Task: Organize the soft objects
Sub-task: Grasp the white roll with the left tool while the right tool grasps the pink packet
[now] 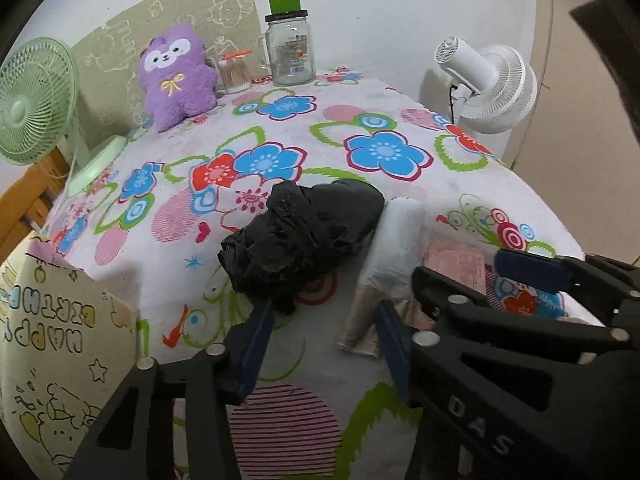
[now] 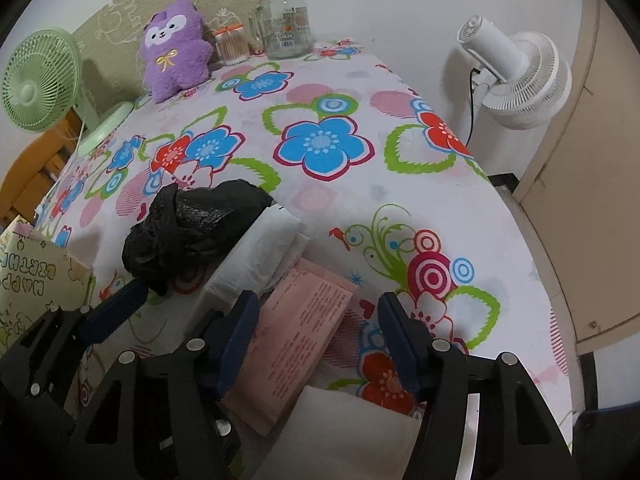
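Both grippers angle steeply down over flowered tablecloth [image 1: 380,112] | left gripper [image 1: 324,344] spread, empty, beside black bag [image 1: 304,232] | right gripper [image 2: 320,340] spread astride pink packet [image 2: 304,328], pads clear | white roll [image 2: 260,252] between bag and packet

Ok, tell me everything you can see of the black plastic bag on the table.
The black plastic bag is a crumpled, glossy bundle of thin film, wrinkled all over and bunched into a long lump. It lies on the flowered tablecloth near the front of the table. Its right side rests against a white folded soft pack. In the left wrist view a lower tip of it hangs beside one blue finger pad; whether they touch is unclear.
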Demonstrator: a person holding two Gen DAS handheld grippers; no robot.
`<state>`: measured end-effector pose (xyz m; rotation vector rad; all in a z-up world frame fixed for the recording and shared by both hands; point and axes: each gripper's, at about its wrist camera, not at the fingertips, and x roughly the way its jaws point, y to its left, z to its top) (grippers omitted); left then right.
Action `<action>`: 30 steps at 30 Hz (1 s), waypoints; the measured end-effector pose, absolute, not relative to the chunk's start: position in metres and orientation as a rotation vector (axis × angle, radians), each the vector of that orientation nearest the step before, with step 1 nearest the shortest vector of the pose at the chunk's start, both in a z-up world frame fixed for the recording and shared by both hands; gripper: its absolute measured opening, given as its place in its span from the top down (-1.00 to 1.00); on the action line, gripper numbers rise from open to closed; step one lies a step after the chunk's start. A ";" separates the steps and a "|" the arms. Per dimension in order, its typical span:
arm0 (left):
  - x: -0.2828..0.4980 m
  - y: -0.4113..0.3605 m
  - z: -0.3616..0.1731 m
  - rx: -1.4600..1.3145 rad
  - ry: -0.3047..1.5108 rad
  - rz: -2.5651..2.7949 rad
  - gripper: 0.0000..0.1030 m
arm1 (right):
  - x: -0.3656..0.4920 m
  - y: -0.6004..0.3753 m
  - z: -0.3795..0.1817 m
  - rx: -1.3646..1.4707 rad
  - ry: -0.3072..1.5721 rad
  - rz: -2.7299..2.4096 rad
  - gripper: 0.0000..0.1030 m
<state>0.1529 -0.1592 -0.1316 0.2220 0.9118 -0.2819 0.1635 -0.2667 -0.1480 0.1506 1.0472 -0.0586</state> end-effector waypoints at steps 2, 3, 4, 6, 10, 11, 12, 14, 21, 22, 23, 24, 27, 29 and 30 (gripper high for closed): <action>0.154 -0.158 -0.131 0.196 0.926 -0.306 0.14 | 0.165 -0.264 -0.148 0.139 1.039 -0.053 -0.11; 0.155 -0.158 -0.131 0.187 0.931 -0.315 0.22 | 0.166 -0.264 -0.148 0.137 1.037 -0.052 -0.05; 0.155 -0.158 -0.131 0.184 0.932 -0.321 0.29 | 0.167 -0.263 -0.149 0.133 1.036 -0.051 -0.03; 0.154 -0.159 -0.131 0.175 0.939 -0.349 0.52 | 0.167 -0.263 -0.149 0.137 1.030 -0.043 0.06; 0.151 -0.162 -0.130 0.167 0.947 -0.392 0.84 | 0.163 -0.266 -0.148 0.159 1.021 -0.025 0.21; 0.150 -0.163 -0.130 0.170 0.946 -0.393 0.89 | 0.163 -0.266 -0.148 0.161 1.019 -0.024 0.25; 0.149 -0.163 -0.129 0.175 0.942 -0.392 0.92 | 0.161 -0.266 -0.147 0.161 1.015 -0.025 0.29; 0.146 -0.163 -0.127 0.177 0.934 -0.390 0.94 | 0.160 -0.266 -0.145 0.159 1.007 -0.023 0.33; 0.137 -0.160 -0.122 0.173 0.922 -0.391 0.98 | 0.150 -0.263 -0.139 0.172 0.991 -0.008 0.37; 0.135 -0.159 -0.121 0.172 0.918 -0.390 0.98 | 0.148 -0.262 -0.138 0.171 0.988 -0.006 0.37; 0.133 -0.158 -0.120 0.170 0.912 -0.388 0.98 | 0.147 -0.261 -0.137 0.170 0.983 -0.006 0.38; 0.132 -0.157 -0.119 0.169 0.908 -0.385 0.98 | 0.145 -0.261 -0.135 0.170 0.977 -0.006 0.38; 0.128 -0.154 -0.114 0.164 0.894 -0.381 0.98 | 0.140 -0.257 -0.130 0.166 0.961 -0.003 0.39; 0.125 -0.152 -0.110 0.160 0.885 -0.378 0.98 | 0.138 -0.255 -0.126 0.162 0.950 -0.001 0.39; 0.123 -0.150 -0.109 0.157 0.882 -0.376 0.98 | 0.136 -0.254 -0.124 0.157 0.945 0.001 0.39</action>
